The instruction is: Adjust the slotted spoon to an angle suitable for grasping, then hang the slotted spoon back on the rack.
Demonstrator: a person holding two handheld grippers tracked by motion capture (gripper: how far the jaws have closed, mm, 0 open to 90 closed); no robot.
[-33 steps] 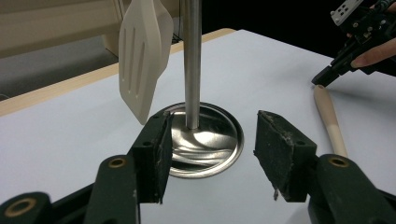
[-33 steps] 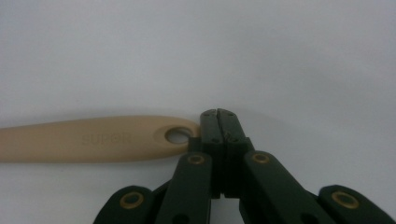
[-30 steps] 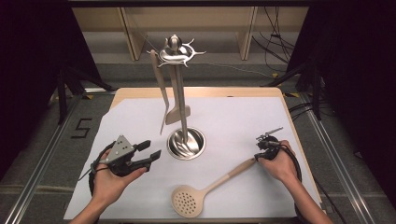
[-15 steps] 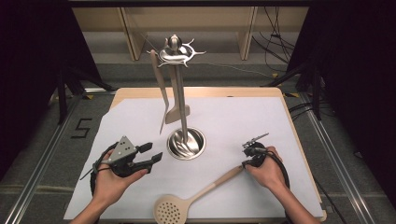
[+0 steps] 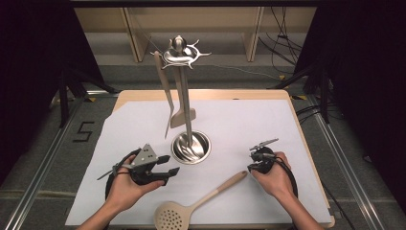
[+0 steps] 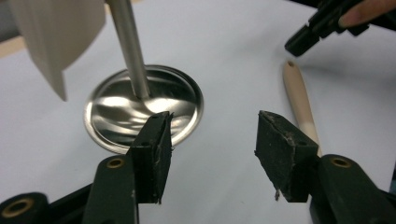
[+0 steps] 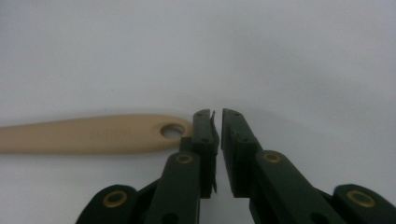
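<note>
**ITEM: skimmer on sheet, awaiting hang-up on rack**

1. Beige perforated plastic skimmer spoon (image 5: 201, 201). Lies flat on the white paper sheet (image 5: 249, 120) near the front edge of the wooden table (image 5: 201, 93). Round head toward the person, handle running up-right. The hang-hole end stops just beside the right gripper. It is placed within reach of both hands, prob. so the handle can be re-gripped at a better angle.

2. Right gripper (image 5: 251, 167). Jaws have just been opening and are parted by a slit only, w/ nothing between them. In the right gripper view the tips (image 7: 218, 116) sit just beside the handle's holed end (image 7: 93, 134), low over the sheet. Reads as a let-go, not a grasp.

3. Left gripper (image 5: 170, 165). Jaws spread wide and empty. In the left gripper view (image 6: 210, 140) it aims between the rack base and the skimmer handle (image 6: 299, 102), apart from both. Likely readied for a takeover or to steady the rack.

4. Polished steel utensil rack w/ round dished base and hooked crown (image 5: 184, 105). Upright at mid-sheet, well behind the skimmer.

5. Two beige flat utensils, one a spatula (image 5: 182, 115), already hang from the hooks by their handle holes. The skimmer's hole presumably goes the same way.
</note>
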